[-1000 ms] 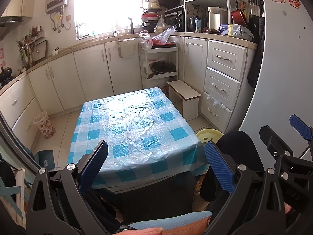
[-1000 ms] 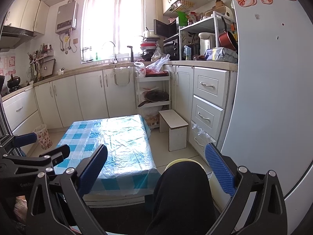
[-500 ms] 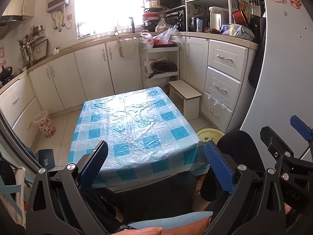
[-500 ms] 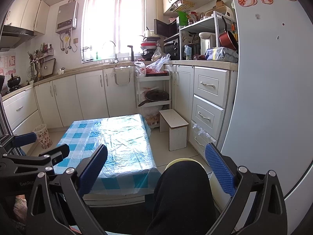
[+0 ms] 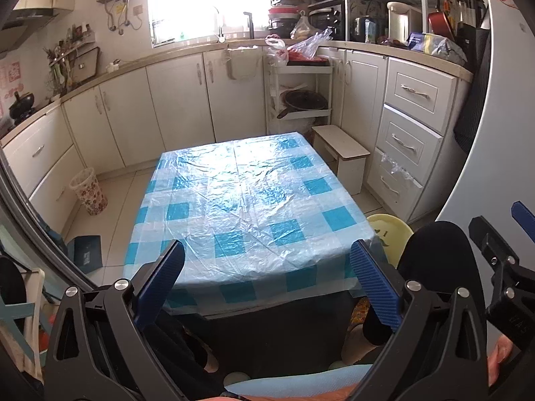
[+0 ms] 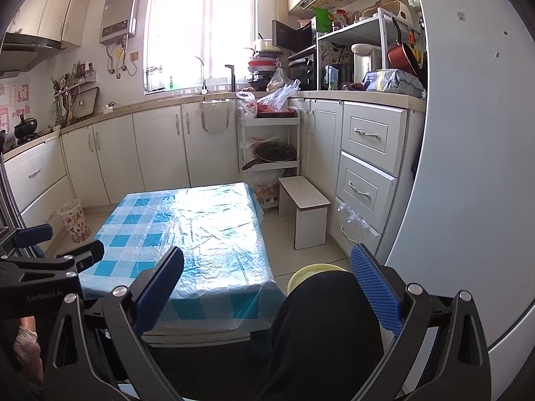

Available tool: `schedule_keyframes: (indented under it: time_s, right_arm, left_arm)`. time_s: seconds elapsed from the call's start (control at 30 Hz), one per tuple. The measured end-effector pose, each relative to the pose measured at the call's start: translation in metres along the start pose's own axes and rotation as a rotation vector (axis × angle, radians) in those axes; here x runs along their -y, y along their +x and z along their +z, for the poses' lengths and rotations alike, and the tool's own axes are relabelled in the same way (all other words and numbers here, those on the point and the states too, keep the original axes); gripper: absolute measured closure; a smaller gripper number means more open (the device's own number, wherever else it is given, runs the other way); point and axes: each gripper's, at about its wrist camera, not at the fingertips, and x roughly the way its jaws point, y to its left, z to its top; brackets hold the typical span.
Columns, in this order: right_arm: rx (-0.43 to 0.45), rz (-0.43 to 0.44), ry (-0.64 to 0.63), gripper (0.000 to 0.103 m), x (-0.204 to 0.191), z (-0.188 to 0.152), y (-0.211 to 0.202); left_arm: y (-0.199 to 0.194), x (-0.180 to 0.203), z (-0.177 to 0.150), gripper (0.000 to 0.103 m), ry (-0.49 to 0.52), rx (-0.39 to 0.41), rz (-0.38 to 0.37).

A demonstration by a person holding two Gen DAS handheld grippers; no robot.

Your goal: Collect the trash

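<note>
A low table (image 5: pixel 247 197) with a blue and white checked plastic cover stands in the kitchen, and nothing lies on it that I can see. It also shows in the right wrist view as table (image 6: pixel 200 230). My left gripper (image 5: pixel 267 267) is open above the table's near edge, holding nothing. My right gripper (image 6: pixel 267 274) is open too, over a knee in black cloth (image 6: pixel 327 320). A patterned waste basket (image 5: pixel 88 191) stands on the floor left of the table, also seen as waste basket (image 6: pixel 74 215). No loose trash shows.
White cabinets (image 5: pixel 180 100) run along the back and left walls, drawers (image 5: pixel 408 140) on the right. A small white stool (image 5: pixel 344 153) and a yellow stool (image 5: pixel 388 234) stand right of the table. A white fridge (image 6: pixel 474 153) fills the right side. A shelf cart (image 6: pixel 271 147) holds pans.
The left view has tilted slightly upward and closer to the table. Both grippers remain open and the right view has barely shifted.
</note>
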Motion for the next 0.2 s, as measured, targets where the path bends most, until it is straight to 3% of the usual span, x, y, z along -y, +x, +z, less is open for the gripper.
schedule_keyframes:
  time_s: [0.2]
  right_arm:
    - [-0.026,0.018,-0.014,0.007,-0.007,0.002,0.024]
  left_arm:
    - [0.039,-0.023,-0.001,0.008,-0.038,-0.081,0.037]
